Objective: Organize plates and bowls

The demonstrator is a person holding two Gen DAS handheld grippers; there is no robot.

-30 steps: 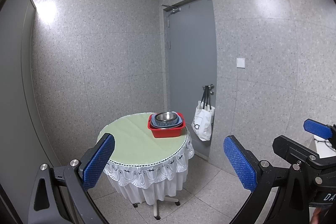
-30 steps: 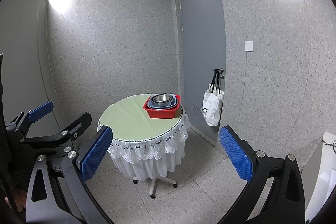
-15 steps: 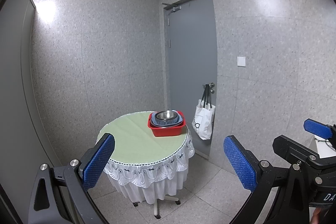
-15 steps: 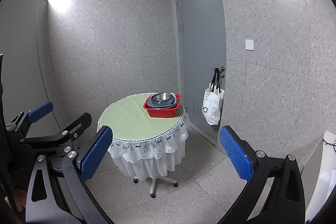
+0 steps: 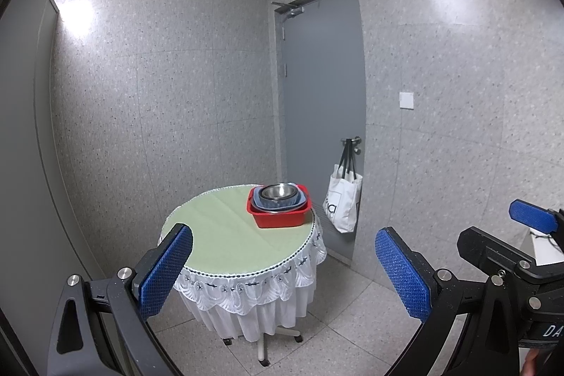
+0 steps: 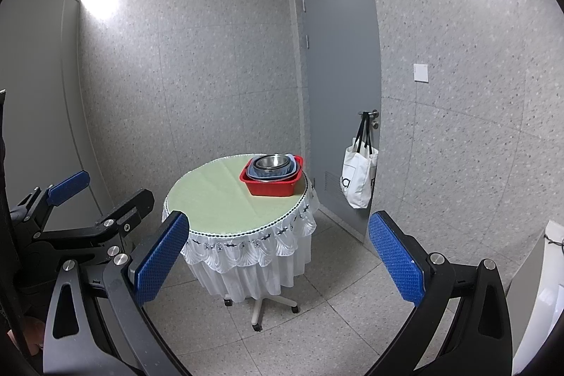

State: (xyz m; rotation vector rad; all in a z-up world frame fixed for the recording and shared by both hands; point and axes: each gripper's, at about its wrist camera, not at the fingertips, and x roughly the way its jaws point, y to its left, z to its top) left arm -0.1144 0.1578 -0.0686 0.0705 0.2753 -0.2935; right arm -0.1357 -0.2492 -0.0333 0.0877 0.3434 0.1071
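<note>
A red tub [image 5: 280, 218] [image 6: 271, 186] stands at the far right of a round table [image 5: 225, 235] [image 6: 218, 196] with a pale green top and white lace skirt. Inside it sit stacked blue dishes [image 5: 278, 201] [image 6: 271, 172] with a steel bowl [image 5: 278, 191] [image 6: 271, 161] on top. My left gripper [image 5: 282, 273] is open and empty, well short of the table; it also shows at the left of the right wrist view [image 6: 102, 196]. My right gripper [image 6: 278, 261] is likewise open and empty, far from the tub, and its fingers [image 5: 532, 221] show at the right of the left wrist view.
A grey door [image 5: 324, 115] [image 6: 343, 87] stands shut behind the table, with a white tote bag [image 5: 343, 203] [image 6: 359, 177] hanging from its handle. The table rests on a wheeled pedestal [image 6: 259, 309]. Speckled grey walls and tiled floor [image 6: 317, 323] surround it. A white object [image 6: 539, 298] stands at the right.
Both views have shifted very slightly; the table and tub sit marginally differently in frame. Both grippers stay open and empty.
</note>
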